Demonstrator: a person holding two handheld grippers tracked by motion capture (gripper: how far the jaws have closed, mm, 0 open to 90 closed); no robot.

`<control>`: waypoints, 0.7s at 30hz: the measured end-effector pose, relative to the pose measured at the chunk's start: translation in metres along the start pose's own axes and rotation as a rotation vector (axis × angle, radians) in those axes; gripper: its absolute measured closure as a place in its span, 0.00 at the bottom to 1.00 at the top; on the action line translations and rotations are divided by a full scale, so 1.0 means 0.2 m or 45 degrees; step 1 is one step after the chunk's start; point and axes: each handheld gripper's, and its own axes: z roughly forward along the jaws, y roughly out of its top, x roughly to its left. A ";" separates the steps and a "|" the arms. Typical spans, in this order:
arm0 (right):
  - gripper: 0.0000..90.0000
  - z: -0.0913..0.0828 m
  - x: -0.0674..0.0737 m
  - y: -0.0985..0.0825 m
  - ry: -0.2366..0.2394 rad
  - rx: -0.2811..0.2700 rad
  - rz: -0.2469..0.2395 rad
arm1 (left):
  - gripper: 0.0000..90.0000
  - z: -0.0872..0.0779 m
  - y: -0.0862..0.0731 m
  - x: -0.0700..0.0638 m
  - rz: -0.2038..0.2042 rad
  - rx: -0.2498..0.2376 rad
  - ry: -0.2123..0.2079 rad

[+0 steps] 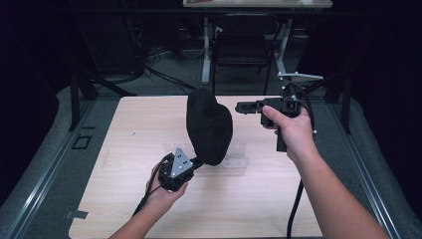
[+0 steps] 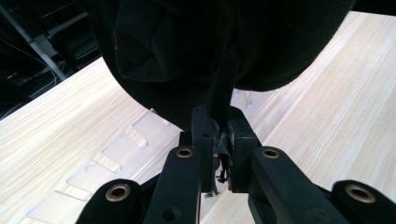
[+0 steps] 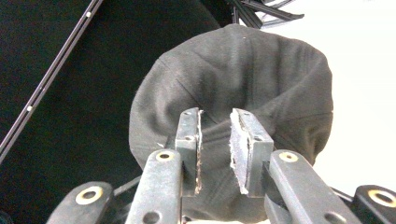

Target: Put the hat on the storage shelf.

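Near the table's middle, the left gripper clamped the black cap's strap, holding it upright so the right gripper, jaws apart and empty, could approach from the right.

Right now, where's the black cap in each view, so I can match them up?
High view: black cap stands at table centre, above the left gripper.
Left gripper view: cap across the top, its strap pinched in the jaws.
Right gripper view: cap in the middle, beyond the open right gripper.
Shared landmark: the clear rack under the cap, on the high view too.
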 end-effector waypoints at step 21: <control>0.79 -0.05 -0.05 -0.02 -0.014 -0.022 0.015 | 0.94 0.00 -0.07 0.05 -0.080 -0.002 -0.015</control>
